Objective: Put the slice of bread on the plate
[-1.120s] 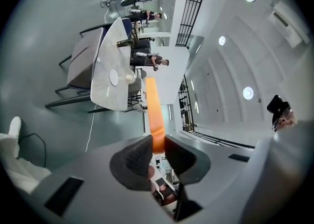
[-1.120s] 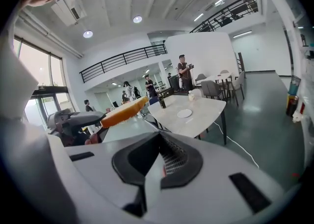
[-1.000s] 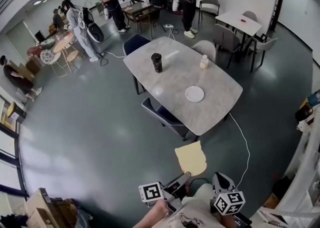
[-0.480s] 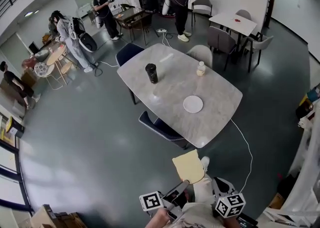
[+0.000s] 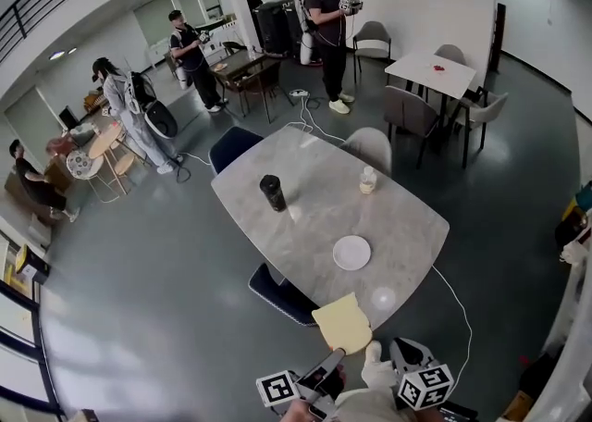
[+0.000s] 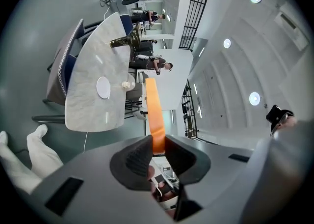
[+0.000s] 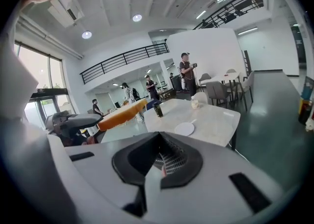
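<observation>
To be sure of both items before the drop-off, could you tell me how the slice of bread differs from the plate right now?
The slice of bread is squarish and pale yellow with an orange crust; the plate is round and white. The slice is held in the air, clamped at one edge by the left gripper; the plate lies on the table, untouched. Both are thin and flat.

Bare tabletop (image 5: 305,226) surrounds the plate (image 5: 351,253); cup (image 5: 273,193) and bottle (image 5: 368,179) stand well apart.

A pale grey, stone-patterned table with rounded corners (image 5: 305,230) carried a round white plate (image 5: 351,253). Beyond the plate stood a small pale bottle (image 5: 368,179). A dark cylindrical cup (image 5: 272,193) stood to its left.
</observation>
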Tool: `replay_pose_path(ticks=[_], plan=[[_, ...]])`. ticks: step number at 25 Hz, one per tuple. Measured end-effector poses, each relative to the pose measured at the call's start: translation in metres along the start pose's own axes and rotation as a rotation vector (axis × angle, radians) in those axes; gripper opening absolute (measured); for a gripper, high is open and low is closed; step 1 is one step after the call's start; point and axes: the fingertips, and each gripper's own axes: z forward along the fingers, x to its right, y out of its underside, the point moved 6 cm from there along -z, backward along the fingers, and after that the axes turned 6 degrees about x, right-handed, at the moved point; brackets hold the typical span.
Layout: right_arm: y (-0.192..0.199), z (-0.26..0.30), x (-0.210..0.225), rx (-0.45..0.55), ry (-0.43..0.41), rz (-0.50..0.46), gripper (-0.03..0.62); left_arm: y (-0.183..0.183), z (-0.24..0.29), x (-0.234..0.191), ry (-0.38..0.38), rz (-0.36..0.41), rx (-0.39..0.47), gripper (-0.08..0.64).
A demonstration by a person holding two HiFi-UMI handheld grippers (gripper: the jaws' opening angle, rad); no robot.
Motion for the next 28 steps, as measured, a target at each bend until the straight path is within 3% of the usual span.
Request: replay_pose_path(ticks=[13,17,22,28], plan=[[-0.066,0.084,0.106,0.038,-0.058,0.018,0.005,-0.032,0.146,0.0,-0.006,0.062,0.031,0.087],[-0.061,0.098,0.135,0.003,-0.052,0.042,0.005,-0.033,0.168,-0.008,-0.014,0.065,0.066,0.087],[-0.078,0.104,0.132,-0.017,-0.111,0.052,0.005,-0.032,0.182,0.0,-0.04,0.058,0.084,0.087],[-0.078,0.102,0.148,0.002,-0.06,0.062,0.005,-0.038,0.192,-0.014,-0.097,0.068,0.046,0.087]])
